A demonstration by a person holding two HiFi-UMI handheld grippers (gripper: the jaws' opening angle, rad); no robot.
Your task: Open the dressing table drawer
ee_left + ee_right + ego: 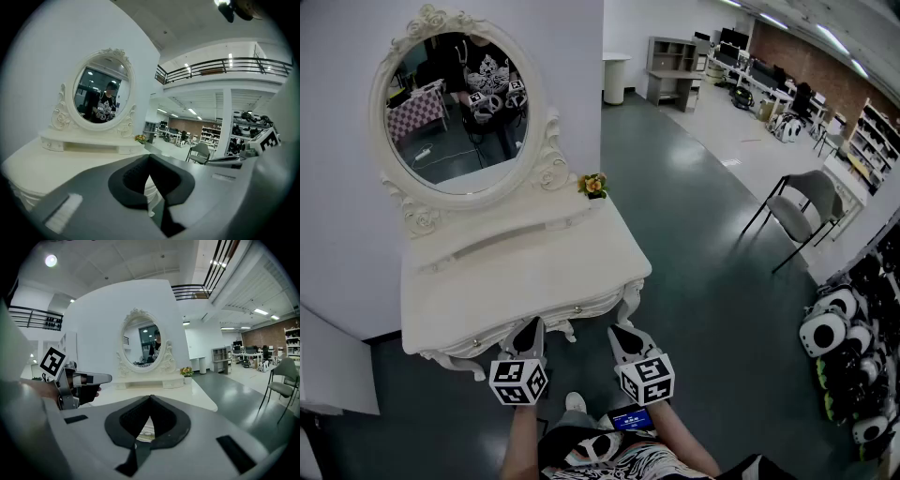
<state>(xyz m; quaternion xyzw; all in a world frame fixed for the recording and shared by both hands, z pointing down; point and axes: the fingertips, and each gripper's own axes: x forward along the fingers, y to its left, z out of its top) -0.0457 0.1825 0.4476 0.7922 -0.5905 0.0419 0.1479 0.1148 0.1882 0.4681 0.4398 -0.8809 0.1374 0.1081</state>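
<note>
The white dressing table [525, 272] stands against the wall and carries an oval mirror [455, 108]. Its carved drawer front [558, 315] faces me and is closed, with a small knob [577, 307] near its right end. My left gripper [530, 326] is shut and empty, its tips just in front of the drawer front, left of that knob. My right gripper [622, 333] is also shut and empty, beside the table's right front corner. In the left gripper view the jaws [149, 157] meet over the table edge. The right gripper view shows its jaws [150, 398] closed, with the left gripper [77, 380] alongside.
A small flower pot [593, 186] sits on the table's back right corner. A grey chair [802, 206] stands on the green floor to the right, with panda toys [834, 337] piled further right. A white panel [333, 370] leans at the left.
</note>
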